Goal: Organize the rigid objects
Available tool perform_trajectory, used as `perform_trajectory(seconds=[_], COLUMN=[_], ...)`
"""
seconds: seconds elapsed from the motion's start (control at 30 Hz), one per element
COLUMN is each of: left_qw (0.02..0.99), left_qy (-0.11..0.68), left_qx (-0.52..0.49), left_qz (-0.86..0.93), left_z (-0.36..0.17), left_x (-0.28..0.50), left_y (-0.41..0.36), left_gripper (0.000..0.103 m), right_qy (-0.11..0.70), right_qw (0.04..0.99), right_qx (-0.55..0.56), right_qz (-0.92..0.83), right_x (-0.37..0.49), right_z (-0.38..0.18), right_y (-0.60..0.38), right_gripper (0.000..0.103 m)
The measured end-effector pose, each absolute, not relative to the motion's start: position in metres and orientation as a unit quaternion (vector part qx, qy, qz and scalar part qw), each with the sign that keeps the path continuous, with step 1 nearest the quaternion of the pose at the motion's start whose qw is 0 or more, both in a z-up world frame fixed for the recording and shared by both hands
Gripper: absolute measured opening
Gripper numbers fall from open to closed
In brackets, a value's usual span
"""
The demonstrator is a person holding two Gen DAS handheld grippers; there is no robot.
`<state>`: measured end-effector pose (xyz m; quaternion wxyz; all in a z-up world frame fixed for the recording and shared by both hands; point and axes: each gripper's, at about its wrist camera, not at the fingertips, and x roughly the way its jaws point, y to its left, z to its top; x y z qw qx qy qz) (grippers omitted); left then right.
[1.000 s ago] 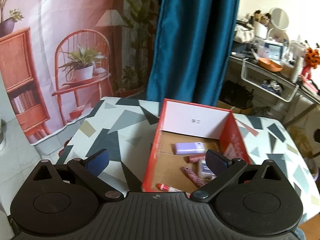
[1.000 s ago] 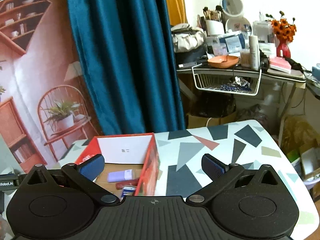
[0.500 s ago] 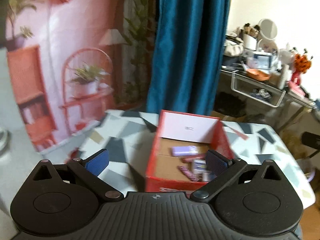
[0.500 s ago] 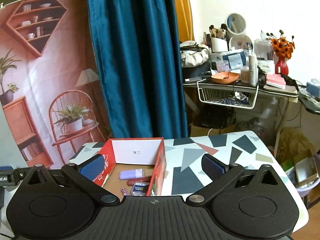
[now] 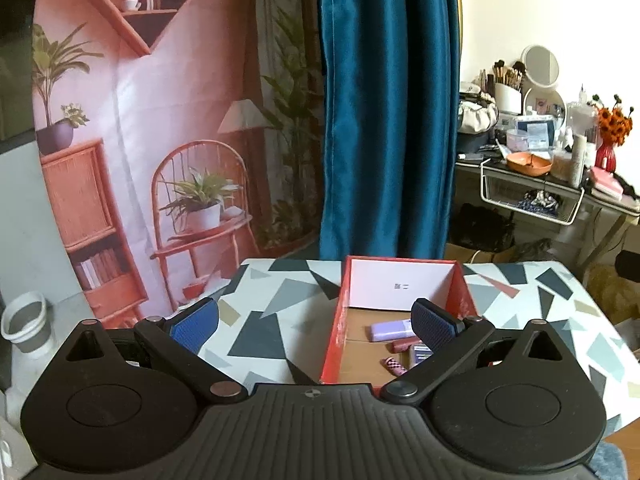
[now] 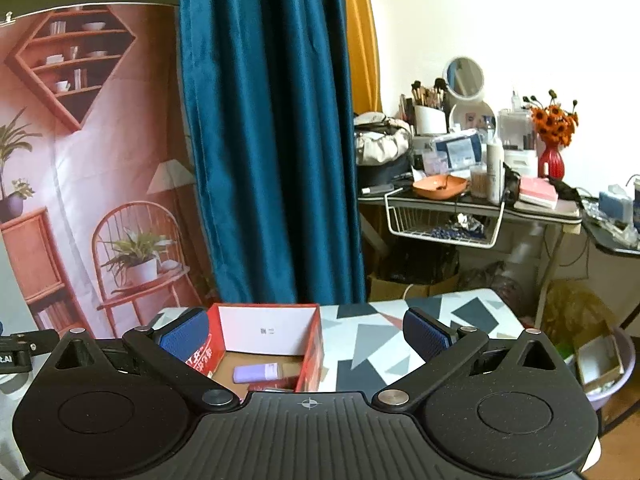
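Both tools, left (image 5: 314, 322) and right (image 6: 306, 334), gaped wide and empty. The lilac case (image 5: 390, 330) in the red box (image 5: 334, 340) looked light, stiff, slick; best pinched across its narrow sides.

The red box (image 6: 310, 344) bears unreadable red characters

The table (image 5: 276, 312) has a white top with a pattern of grey, dark and beige triangles, and a few red ones. On it stands one open red box (image 5: 334, 336) with a cardboard floor and a white inner wall at the far end; the box sits near the far edge of the table, in front of the blue curtain. In the right wrist view the same table (image 6: 384, 344) is bare to the right of the red box (image 6: 314, 354)
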<state>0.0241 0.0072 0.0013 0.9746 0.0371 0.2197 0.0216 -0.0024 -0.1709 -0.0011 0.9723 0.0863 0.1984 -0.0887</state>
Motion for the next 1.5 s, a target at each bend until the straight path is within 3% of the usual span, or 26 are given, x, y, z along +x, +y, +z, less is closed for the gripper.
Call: perform_trajectory(seconds=[1.5], left_qw=[0.978], left_qy=[0.200], left_qx=[0.034], left_qz=[0.039], left_z=[0.000], left_x=[0.004], left_y=[0.009], left_gripper=[0.103], right_qy=[0.187], right_qw=[0.975], right_qx=[0.073], right_qz=[-0.092], right_x=[-0.023], right_z=[0.005], right_y=[-0.164], right_gripper=[0.103])
